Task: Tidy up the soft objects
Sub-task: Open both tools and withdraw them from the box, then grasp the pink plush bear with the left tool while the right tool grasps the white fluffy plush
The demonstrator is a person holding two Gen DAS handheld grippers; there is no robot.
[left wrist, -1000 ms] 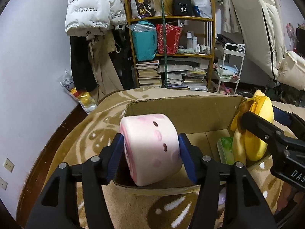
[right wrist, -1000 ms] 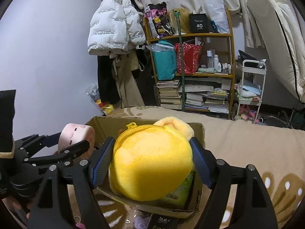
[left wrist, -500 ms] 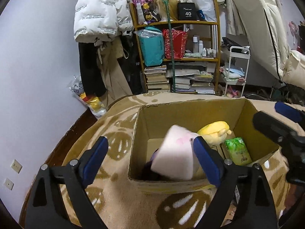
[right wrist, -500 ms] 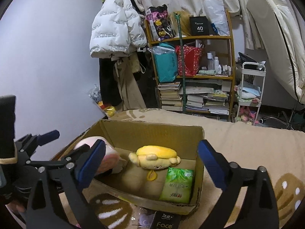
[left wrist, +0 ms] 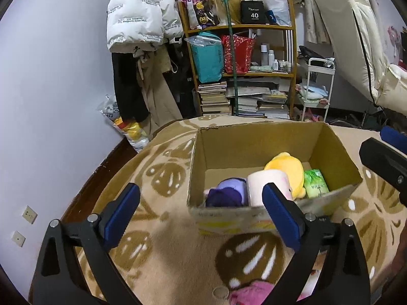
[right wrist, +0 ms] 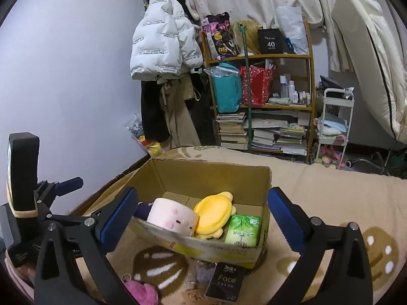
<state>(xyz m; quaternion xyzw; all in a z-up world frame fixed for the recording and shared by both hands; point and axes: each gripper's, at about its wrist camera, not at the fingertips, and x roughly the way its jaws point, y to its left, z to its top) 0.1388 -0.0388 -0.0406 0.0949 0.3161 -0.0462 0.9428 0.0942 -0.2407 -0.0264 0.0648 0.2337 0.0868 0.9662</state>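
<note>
An open cardboard box (left wrist: 254, 147) (right wrist: 203, 175) stands on a beige patterned blanket. Inside lie a pink cylinder plush (left wrist: 264, 180) (right wrist: 173, 214), a yellow plush (left wrist: 287, 167) (right wrist: 213, 211), a purple plush (left wrist: 229, 190) (right wrist: 142, 207) and a green tissue pack (left wrist: 315, 183) (right wrist: 243, 230). My left gripper (left wrist: 199, 190) hangs in front of the box's near left corner, its jaws opening with nothing between the pads. My right gripper (right wrist: 202, 193) stands wide open above the box's near edge, holding nothing.
On the blanket in front of the box lie a pink fuzzy plush (left wrist: 251, 292) (right wrist: 141, 292) and a black "Face" pack (right wrist: 225, 284). Behind are a crowded wooden shelf (left wrist: 241, 76), hanging coats (left wrist: 142, 25), a white trolley (left wrist: 318, 89) and, at left, the wall (left wrist: 51, 101).
Both grippers opened and let go: the pink plush and the yellow plush dropped into the box. Both grippers have since drawn back and up from the box.
</note>
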